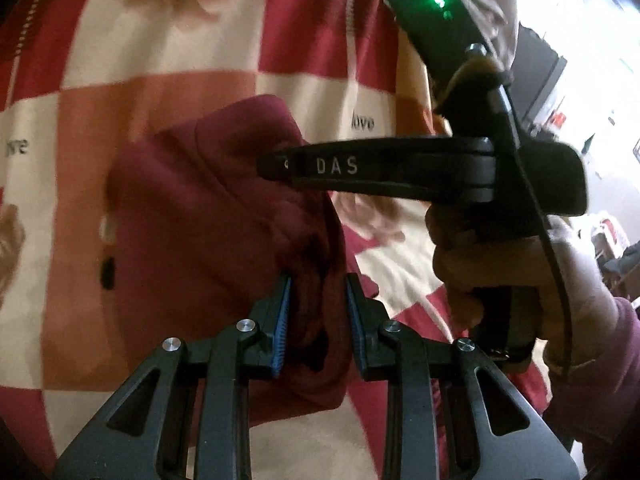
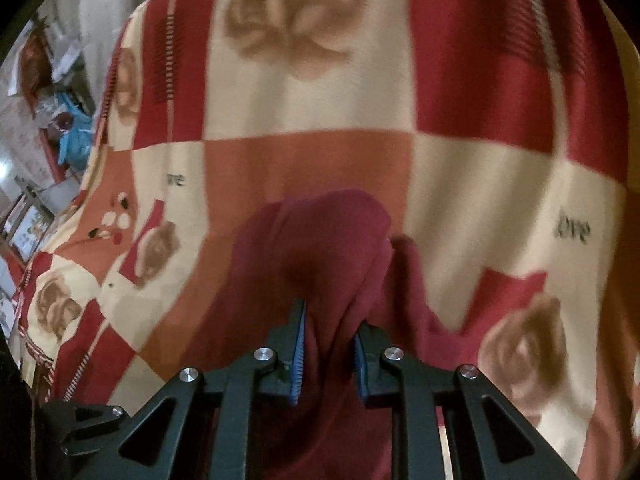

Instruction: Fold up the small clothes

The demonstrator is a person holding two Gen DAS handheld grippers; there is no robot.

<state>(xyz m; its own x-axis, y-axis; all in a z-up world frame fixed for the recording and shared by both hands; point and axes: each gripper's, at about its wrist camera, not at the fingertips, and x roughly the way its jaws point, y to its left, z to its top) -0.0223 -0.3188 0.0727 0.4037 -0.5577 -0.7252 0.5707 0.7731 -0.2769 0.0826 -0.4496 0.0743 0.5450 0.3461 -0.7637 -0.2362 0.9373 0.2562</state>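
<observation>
A small maroon garment (image 1: 208, 216) hangs bunched above a checked blanket. My left gripper (image 1: 318, 280) is shut on a thick fold of it between the blue pads (image 1: 285, 320). The right gripper, marked DAS, crosses the left wrist view from the right, its fingers (image 1: 280, 164) reaching into the cloth's upper edge, held by a hand (image 1: 500, 272). In the right wrist view the right gripper (image 2: 330, 316) is shut on a fold of the same maroon garment (image 2: 320, 248), which drapes down from the jaws.
A red, orange and cream checked blanket (image 2: 320, 100) with rose prints and the word "love" covers the surface below. Cluttered shelves and boxes (image 2: 48, 92) lie beyond its left edge. A bright window area (image 1: 600, 60) is at right.
</observation>
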